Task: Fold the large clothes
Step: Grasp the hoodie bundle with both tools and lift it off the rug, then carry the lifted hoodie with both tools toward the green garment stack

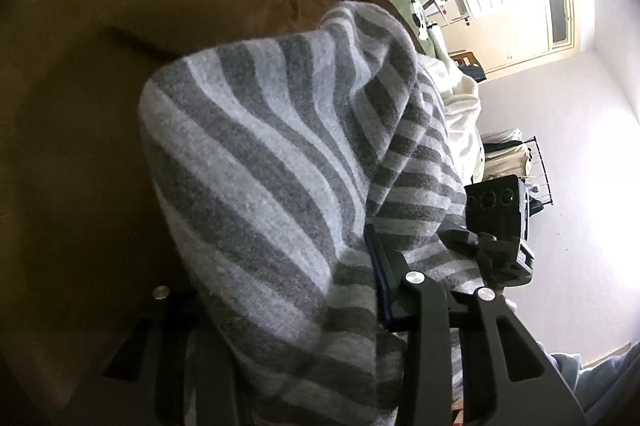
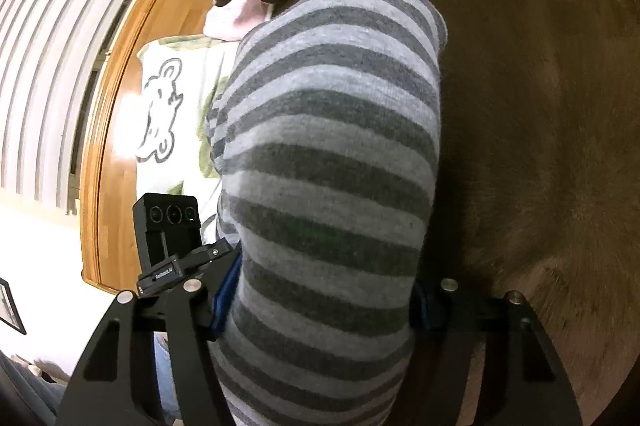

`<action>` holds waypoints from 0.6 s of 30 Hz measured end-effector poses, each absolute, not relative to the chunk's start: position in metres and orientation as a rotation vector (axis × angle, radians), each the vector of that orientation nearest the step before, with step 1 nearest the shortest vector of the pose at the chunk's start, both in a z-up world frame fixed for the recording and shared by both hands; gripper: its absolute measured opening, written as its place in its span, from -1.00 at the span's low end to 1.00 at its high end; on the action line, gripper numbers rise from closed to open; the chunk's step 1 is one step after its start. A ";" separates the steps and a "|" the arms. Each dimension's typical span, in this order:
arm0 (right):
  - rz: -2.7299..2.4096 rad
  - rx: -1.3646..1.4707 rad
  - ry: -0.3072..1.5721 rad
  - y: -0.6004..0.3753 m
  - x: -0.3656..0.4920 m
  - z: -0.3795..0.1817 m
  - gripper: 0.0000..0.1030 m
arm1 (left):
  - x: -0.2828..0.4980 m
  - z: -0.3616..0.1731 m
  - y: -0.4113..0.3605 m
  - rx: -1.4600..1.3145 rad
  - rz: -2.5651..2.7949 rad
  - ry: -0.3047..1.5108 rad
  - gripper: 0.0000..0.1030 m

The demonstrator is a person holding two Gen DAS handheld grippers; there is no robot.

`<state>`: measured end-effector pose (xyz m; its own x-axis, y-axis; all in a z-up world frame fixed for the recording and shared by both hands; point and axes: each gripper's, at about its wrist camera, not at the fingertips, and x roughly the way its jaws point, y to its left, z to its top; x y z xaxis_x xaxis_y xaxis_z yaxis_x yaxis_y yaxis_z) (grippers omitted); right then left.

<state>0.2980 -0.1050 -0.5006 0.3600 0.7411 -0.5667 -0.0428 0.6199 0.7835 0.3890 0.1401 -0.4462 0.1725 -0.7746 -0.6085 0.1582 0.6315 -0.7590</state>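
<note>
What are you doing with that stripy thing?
A person is folding a grey striped garment over a brown surface, with a tool in each hand. The left tool and the right tool each have a bunch of the cloth between their jaws, holding it up.

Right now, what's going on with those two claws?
Left gripper shut on grey striped knit garment. Right gripper likewise. Garment over brown surface. Nothing blocking.
</note>
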 end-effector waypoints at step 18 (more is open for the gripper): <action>0.635 0.765 0.964 -0.119 0.253 -0.343 0.25 | 0.362 -0.265 0.123 -0.467 -0.736 1.147 -0.25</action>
<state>0.2529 -0.1189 -0.3434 0.4337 0.7642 -0.4773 -0.1377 0.5797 0.8031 0.3622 0.1231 -0.2651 0.2212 -0.7311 -0.6455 0.2822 0.6815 -0.6752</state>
